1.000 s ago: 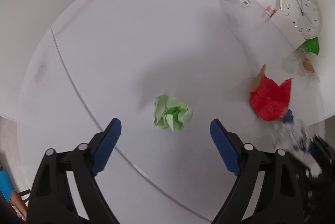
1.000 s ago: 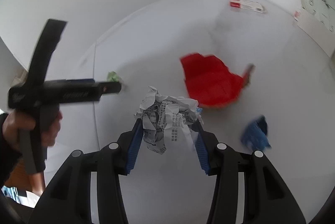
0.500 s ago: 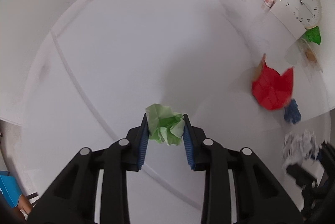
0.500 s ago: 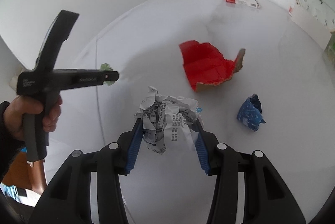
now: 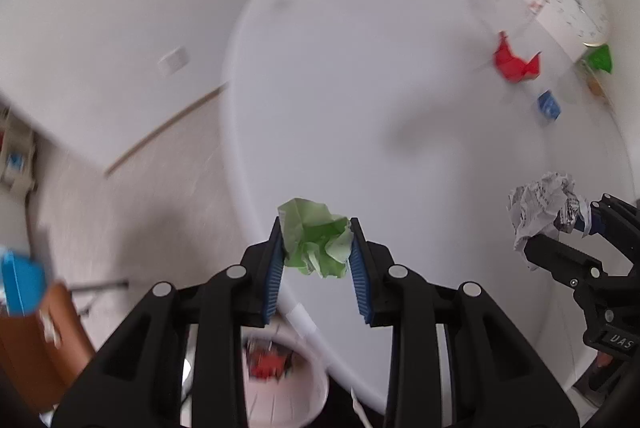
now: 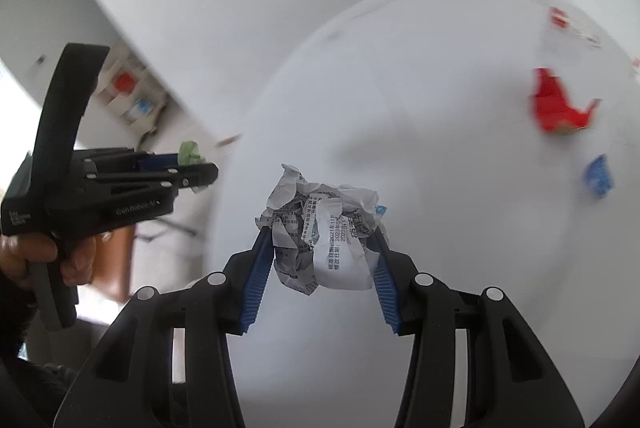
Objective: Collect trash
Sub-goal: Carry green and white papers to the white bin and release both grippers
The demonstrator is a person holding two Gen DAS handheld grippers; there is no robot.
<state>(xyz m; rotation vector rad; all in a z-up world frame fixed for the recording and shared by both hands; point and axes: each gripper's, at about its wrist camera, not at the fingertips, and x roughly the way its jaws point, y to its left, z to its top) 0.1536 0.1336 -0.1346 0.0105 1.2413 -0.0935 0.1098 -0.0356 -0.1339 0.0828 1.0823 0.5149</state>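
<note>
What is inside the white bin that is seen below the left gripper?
Inside the white bin, below the left gripper, something red shows, too blurred to name. The gripper's black fingers cover much of the rest.

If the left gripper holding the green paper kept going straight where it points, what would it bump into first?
Probably the white table's edge. The left gripper, shut on the green paper ball, points steeply down right at that edge; depth is unclear, so it might just miss it and reach the floor.

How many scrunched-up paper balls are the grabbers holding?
2. The crumpled green paper ball sits in the left gripper; the crumpled printed white paper ball sits in the right gripper.
</note>
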